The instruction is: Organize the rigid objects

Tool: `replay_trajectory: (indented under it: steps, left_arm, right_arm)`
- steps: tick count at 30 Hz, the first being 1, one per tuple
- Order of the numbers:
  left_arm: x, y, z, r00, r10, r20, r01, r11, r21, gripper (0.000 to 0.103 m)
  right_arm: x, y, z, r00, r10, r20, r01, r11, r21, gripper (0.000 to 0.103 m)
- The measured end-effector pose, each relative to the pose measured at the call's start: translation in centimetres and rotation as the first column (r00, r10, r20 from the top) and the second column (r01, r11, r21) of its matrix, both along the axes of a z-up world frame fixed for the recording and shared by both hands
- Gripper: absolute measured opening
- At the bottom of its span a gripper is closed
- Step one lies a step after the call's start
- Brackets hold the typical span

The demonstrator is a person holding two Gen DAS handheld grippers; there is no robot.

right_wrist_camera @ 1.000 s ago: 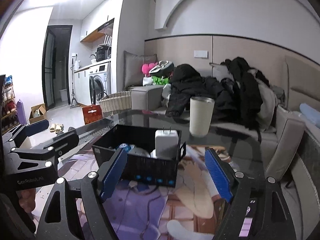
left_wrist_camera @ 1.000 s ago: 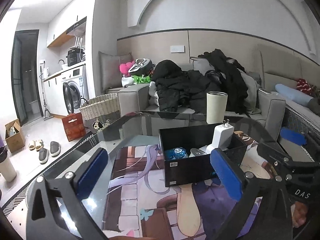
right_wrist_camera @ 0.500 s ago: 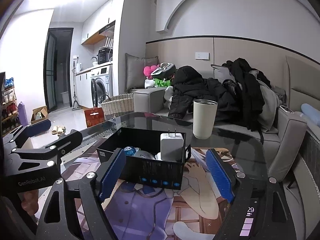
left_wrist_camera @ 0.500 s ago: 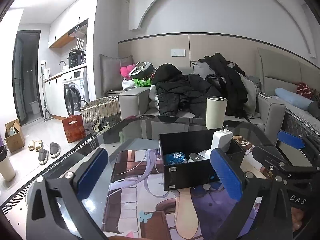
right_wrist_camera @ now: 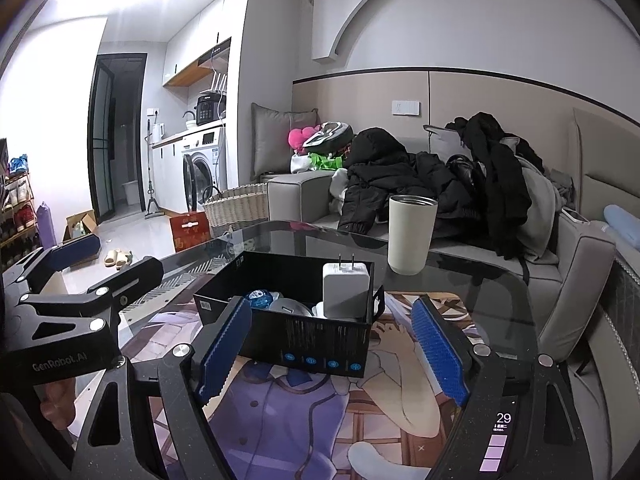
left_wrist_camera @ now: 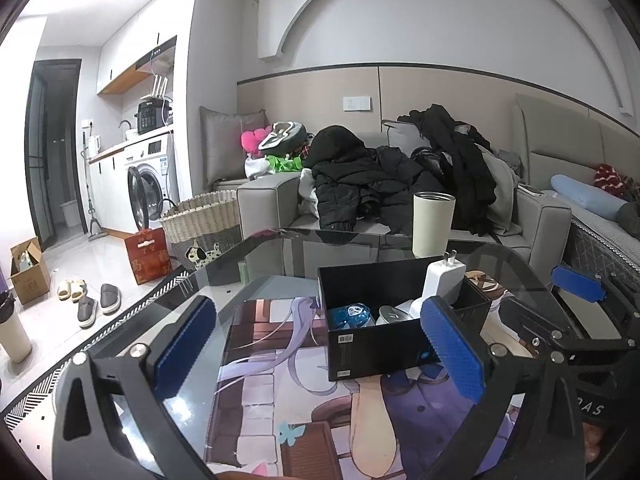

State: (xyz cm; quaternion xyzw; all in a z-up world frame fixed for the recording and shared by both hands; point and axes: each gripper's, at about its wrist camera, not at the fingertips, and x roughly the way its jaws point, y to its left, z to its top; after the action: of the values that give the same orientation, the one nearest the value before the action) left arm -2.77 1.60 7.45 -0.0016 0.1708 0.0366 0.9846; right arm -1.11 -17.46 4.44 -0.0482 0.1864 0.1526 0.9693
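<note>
A: Box (right_wrist_camera: 304, 340), black, lidless, sits on the printed mat (right_wrist_camera: 304, 420) on the glass worktop (right_wrist_camera: 480, 284). Inside: white charger (right_wrist_camera: 345, 290) upright at one end, prongs up; blue ball (right_wrist_camera: 260, 299); a silvery round item, unclear.

B: Hand-held grippers?

A: Left hand-held gripper (left_wrist_camera: 320, 350) spread, nothing between the pads. Right hand-held gripper (right_wrist_camera: 332, 350) spread too, empty, just short of the box. Beige cup (right_wrist_camera: 411, 233) stands beyond.

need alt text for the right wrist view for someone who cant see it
An open black box on a glass table holds a white charger, a blue ball and a round tin, framed by the right gripper with jaws open and empty. A cream cup stands behind; the left gripper sits alongside.
</note>
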Motion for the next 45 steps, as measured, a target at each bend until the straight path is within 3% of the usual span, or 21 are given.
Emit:
replay_trajectory:
  steps: [45]
  left_arm:
    - [0.00, 0.31, 0.23, 1.000, 0.024, -0.013, -0.023, 0.999, 0.042, 0.103]
  right_arm:
    - [-0.44, 0.52, -0.45, 1.000, 0.013, -0.004, -0.013, 1.000, -0.004, 0.084]
